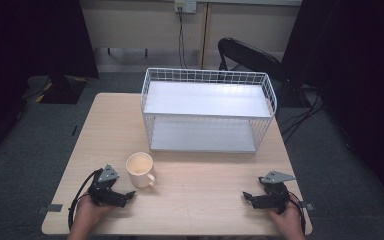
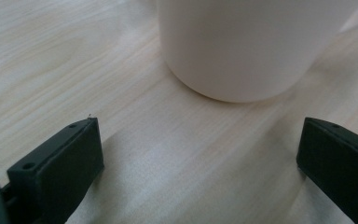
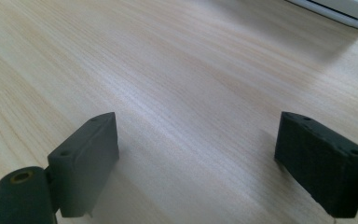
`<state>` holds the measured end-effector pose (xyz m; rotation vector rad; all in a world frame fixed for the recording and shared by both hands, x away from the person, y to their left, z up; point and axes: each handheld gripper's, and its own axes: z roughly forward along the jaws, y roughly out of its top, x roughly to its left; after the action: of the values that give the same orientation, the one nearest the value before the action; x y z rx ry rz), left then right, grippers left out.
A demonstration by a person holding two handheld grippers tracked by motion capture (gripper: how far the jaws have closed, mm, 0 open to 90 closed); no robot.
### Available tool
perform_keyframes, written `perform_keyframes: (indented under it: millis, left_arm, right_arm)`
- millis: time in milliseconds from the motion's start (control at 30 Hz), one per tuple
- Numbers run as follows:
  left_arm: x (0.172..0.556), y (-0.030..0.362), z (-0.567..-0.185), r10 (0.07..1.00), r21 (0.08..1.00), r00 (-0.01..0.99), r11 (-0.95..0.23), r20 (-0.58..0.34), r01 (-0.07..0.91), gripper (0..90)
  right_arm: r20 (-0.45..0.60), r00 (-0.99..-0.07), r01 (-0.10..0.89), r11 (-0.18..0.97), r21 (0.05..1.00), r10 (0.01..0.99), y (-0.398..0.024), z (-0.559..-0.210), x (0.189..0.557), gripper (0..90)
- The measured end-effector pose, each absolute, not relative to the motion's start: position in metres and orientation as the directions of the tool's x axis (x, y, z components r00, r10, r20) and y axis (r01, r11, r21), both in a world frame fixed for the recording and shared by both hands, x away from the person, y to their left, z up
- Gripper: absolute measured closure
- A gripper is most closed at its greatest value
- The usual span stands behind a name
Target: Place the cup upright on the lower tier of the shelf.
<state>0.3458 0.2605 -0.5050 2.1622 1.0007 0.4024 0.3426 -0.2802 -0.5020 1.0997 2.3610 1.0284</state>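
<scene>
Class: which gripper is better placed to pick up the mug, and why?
Left. The left gripper sits beside the mug, jaws open toward it; the right gripper is across the table.

No legible text, label, brand, number or sign is to be read on any surface pictured.

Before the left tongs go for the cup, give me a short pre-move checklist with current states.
1. Left tongs open, nothing between the jaws: ok.
2. Cream ceramic cup upright on the light wooden table: ok.
3. Cup straight ahead of the left tongs, no contact: ok.
4. Cup's handle free, pointing toward the person's side: ok.
5. Right tongs open, well apart from the cup: ok.
6. White wire two-shelf rack, both shelves bare: ok.
</scene>
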Motion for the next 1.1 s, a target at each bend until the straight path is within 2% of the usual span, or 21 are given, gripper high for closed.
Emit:
perform_keyframes:
  millis: [367, 433, 533, 633, 1100]
  left_arm:
    - [0.346, 0.258, -0.500, 0.776, 0.674, 0.630, -0.456, -0.017, 0.581, 0.8]
    - [0.347, 0.261, -0.497, 0.774, 0.672, 0.633, -0.459, -0.019, 0.582, 4.9]
    - [0.347, 0.263, -0.494, 0.789, 0.669, 0.614, -0.447, -0.018, 0.594, 17.7]
    - [0.348, 0.266, -0.492, 0.797, 0.656, 0.603, -0.438, -0.034, 0.615, 16.3]
    - [0.344, 0.262, -0.468, 0.764, 0.663, 0.644, -0.459, -0.045, 0.591, 18.6]
  right_arm:
    - [-0.001, -0.641, 0.522, 0.437, 0.733, 0.767, -0.281, -0.502, 0.342, 12.7]
    - [0.000, -0.641, 0.521, 0.436, 0.733, 0.767, -0.281, -0.502, 0.342, 12.7]
    - [-0.001, -0.641, 0.521, 0.436, 0.733, 0.767, -0.281, -0.502, 0.342, 12.7]
    - [-0.001, -0.641, 0.521, 0.436, 0.733, 0.767, -0.281, -0.502, 0.342, 12.7]
    - [0.000, -0.641, 0.522, 0.436, 0.733, 0.767, -0.281, -0.502, 0.342, 12.7]
